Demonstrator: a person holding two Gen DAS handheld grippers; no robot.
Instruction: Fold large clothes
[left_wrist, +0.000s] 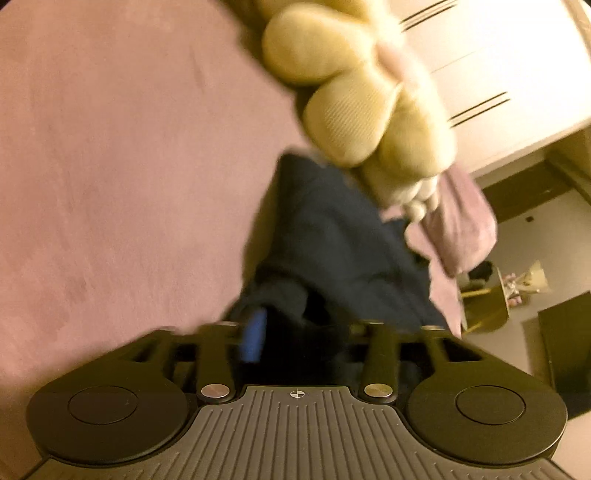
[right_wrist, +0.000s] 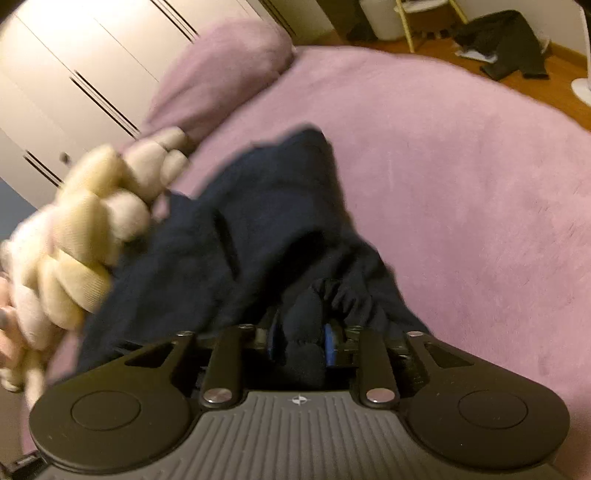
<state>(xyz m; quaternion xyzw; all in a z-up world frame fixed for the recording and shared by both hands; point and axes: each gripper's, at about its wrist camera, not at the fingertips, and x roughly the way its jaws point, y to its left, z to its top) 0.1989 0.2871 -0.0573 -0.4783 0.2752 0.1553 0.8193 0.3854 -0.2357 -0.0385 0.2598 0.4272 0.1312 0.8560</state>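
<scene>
A navy garment lies crumpled on the pink bed cover, running away from both grippers. My left gripper is open: one blue pad shows, and the garment's near edge lies loose in the dark gap between the fingers. In the right wrist view the same navy garment spreads over the bed cover. My right gripper is shut on a bunched fold of it, and the cloth fills the space between its blue pads. Both views are motion-blurred.
A cream knotted plush cushion lies against the garment's far side. Behind it is a pink pillow and white wardrobe doors. Dark clothes lie on the wooden floor past the bed.
</scene>
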